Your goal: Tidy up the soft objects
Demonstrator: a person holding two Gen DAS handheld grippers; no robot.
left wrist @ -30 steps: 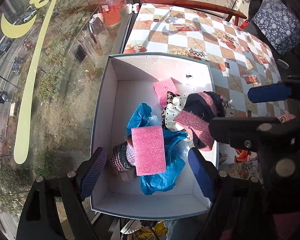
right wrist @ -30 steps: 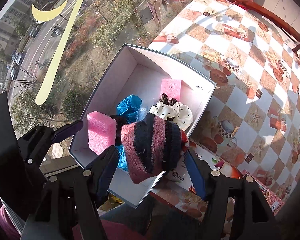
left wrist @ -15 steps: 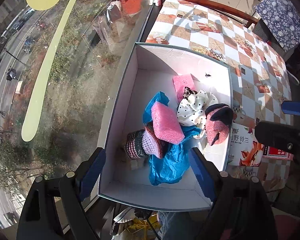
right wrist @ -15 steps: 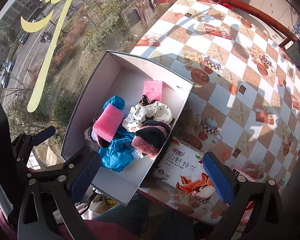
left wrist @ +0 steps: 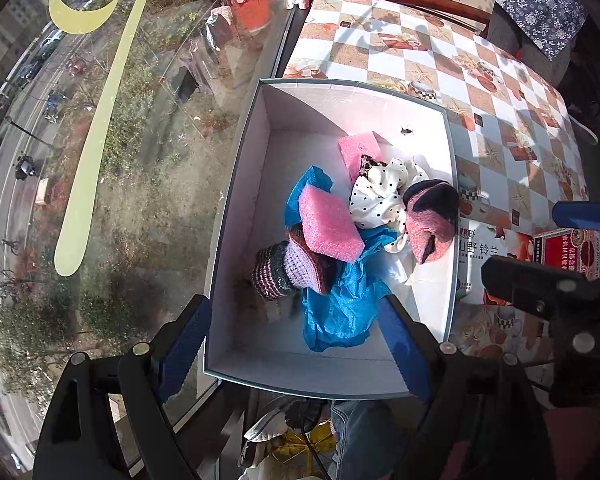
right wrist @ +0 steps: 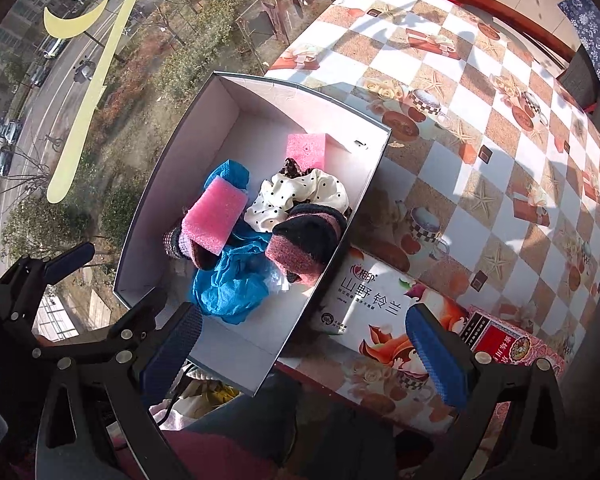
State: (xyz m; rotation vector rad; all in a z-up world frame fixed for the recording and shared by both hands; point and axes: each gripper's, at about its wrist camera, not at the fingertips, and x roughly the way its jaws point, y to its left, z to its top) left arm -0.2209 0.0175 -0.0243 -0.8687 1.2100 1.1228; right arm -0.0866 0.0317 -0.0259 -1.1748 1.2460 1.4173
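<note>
An open white box (left wrist: 240,184) (right wrist: 172,184) holds the soft things. Inside are a pink foam block (left wrist: 330,224) (right wrist: 214,218) on a striped knit piece (left wrist: 280,272), crumpled blue wrap (left wrist: 340,304) (right wrist: 232,284), and a polka-dot cloth (left wrist: 380,196) (right wrist: 300,196). A second pink foam piece (left wrist: 360,150) lies at the back. A pink-and-dark knit piece (left wrist: 432,220) (right wrist: 308,240) rests against the right wall. My left gripper (left wrist: 292,308) hangs open above the box's near end, empty. My right gripper (right wrist: 304,316) stands open and empty over the box's near right wall.
A printed carton (right wrist: 380,300) and a red box (right wrist: 508,344) lie on the checkered tablecloth (right wrist: 480,120) right of the white box. Window glass (left wrist: 100,160) runs along the left side. A chair with a blue floral cushion (left wrist: 528,0) stands at the far end.
The right gripper's jaws spread and let go of the pink-and-dark knit piece, which now lies in the box. The right gripper drew back toward the carton. The left gripper stayed open.
</note>
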